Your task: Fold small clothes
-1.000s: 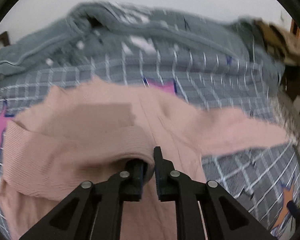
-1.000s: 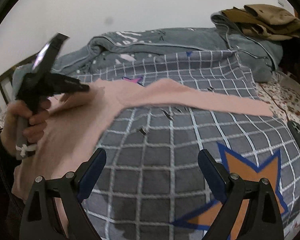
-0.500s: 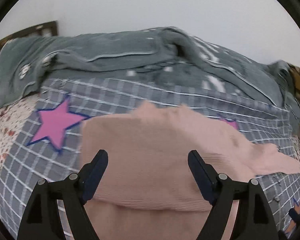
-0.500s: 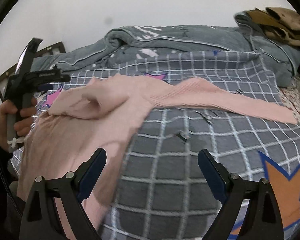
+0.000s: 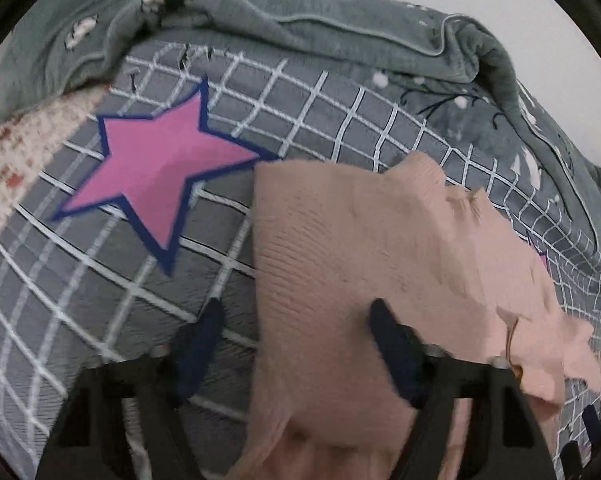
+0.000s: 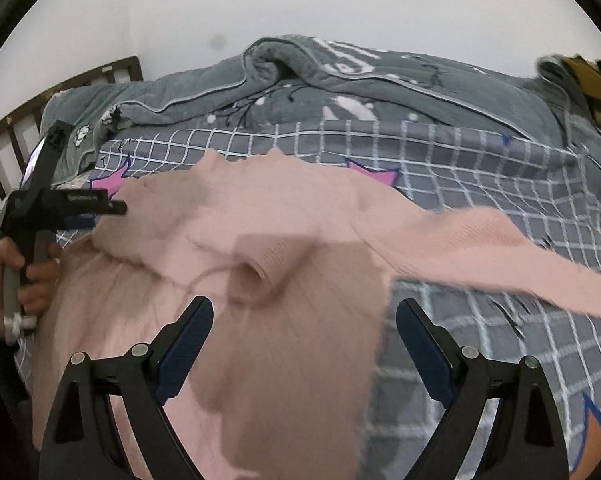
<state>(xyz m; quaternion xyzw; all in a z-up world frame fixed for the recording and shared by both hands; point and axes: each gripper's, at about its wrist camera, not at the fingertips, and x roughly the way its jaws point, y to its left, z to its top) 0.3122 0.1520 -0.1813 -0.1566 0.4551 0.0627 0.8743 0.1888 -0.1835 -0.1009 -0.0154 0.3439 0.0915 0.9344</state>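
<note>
Pink sweater (image 6: 260,240): spread on the grey checked bedspread (image 5: 300,112); one sleeve (image 6: 500,248) stretches out flat toward the right edge of the right wrist view; the other sleeve lies folded across the body, its ribbed cuff (image 6: 268,264) a rolled tube near the middle.
Left gripper (image 5: 292,344): jaws have just been closing but stand apart, gripping nothing — one finger over the bedspread, the other over the sweater's edge, blurred; in the right wrist view it sits at the sweater's far-left side, held by a hand (image 6: 4,280).
Right gripper (image 6: 304,344): released, jaws wide; hovers above the sweater's body, just short of the cuff.
Backdrop: rumpled grey-green blanket (image 6: 340,80) beyond the bedspread; pink star (image 5: 156,176) beside the sweater.
</note>
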